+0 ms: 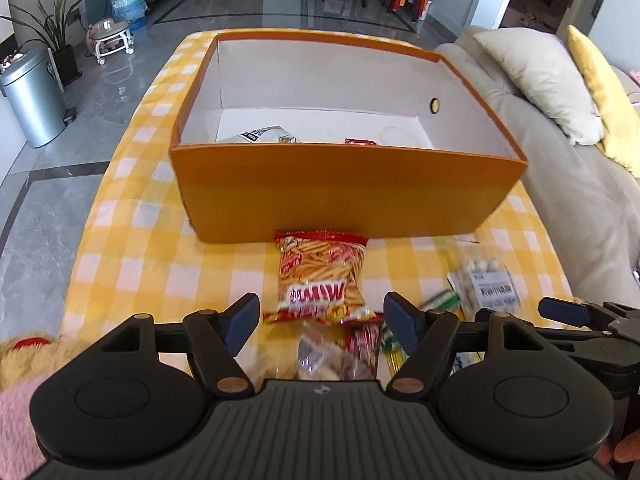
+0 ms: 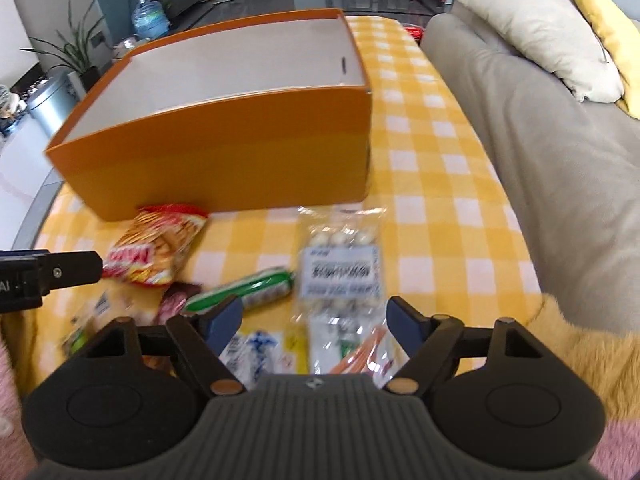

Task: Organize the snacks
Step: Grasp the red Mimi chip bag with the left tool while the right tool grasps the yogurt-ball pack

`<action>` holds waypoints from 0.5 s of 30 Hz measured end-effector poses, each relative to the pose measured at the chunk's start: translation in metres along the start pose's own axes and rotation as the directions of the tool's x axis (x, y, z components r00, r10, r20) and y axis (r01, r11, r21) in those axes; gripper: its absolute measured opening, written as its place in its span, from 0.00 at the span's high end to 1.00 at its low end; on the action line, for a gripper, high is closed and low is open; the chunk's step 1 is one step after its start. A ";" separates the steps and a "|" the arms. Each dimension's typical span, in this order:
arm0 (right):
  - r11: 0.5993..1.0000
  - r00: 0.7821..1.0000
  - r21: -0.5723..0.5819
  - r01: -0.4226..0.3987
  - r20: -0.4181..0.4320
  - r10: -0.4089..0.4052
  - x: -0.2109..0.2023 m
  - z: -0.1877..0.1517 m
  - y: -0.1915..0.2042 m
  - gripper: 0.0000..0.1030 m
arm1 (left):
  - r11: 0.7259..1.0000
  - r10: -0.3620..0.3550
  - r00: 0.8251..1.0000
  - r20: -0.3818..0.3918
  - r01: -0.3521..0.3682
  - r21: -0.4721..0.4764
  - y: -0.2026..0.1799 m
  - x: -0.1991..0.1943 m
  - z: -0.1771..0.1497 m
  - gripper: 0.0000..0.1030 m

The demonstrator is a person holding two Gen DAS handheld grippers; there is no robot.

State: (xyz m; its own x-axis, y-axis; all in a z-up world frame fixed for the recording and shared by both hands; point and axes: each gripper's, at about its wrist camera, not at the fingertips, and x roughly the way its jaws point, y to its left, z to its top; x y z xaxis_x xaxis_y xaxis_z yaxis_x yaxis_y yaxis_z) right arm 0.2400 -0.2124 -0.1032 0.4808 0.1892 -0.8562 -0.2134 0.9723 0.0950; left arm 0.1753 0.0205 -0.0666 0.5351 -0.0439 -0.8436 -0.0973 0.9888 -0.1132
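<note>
An orange box (image 1: pixel 344 192) with a white inside stands on the yellow checked table; two snack packs lie in it, a white one (image 1: pixel 262 134) and a red one (image 1: pixel 360 142). In front of the box lies a red bag of stick snacks (image 1: pixel 322 276). My left gripper (image 1: pixel 322 316) hangs open just above its near end, beside a clear pack (image 1: pixel 340 354). In the right wrist view my right gripper (image 2: pixel 316 320) is open over a clear bag of white sweets (image 2: pixel 340 268). A green tube pack (image 2: pixel 244 290) and the red bag (image 2: pixel 160 246) lie to its left.
A beige sofa (image 2: pixel 560 160) with cushions runs along the table's right side. Further flat packs (image 2: pixel 256 356) lie at the near edge under the right gripper. The other gripper's finger (image 2: pixel 52 272) reaches in from the left. A metal bin (image 1: pixel 32 96) and a water bottle (image 1: pixel 128 0) stand on the floor.
</note>
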 end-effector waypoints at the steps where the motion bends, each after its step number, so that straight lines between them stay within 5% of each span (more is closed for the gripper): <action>1: 1.000 1.000 0.005 0.006 -0.002 -0.006 0.004 0.003 -0.002 0.25 | 1.000 -0.001 1.000 -0.002 0.001 0.002 -0.002 0.005 0.002 0.19; 15: 0.999 1.000 0.047 0.013 -0.023 -0.012 0.049 0.015 -0.016 0.26 | 0.999 0.038 0.998 -0.045 -0.039 -0.011 0.000 0.062 0.006 0.19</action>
State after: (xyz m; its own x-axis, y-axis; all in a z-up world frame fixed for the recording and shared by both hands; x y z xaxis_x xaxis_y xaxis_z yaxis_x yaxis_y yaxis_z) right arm 0.2797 -0.2168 -0.1393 0.4640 0.1741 -0.8686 -0.1670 0.9801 0.1072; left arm 0.2139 0.0186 -0.1159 0.4924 -0.0125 -0.8703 -0.1269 0.9882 -0.0859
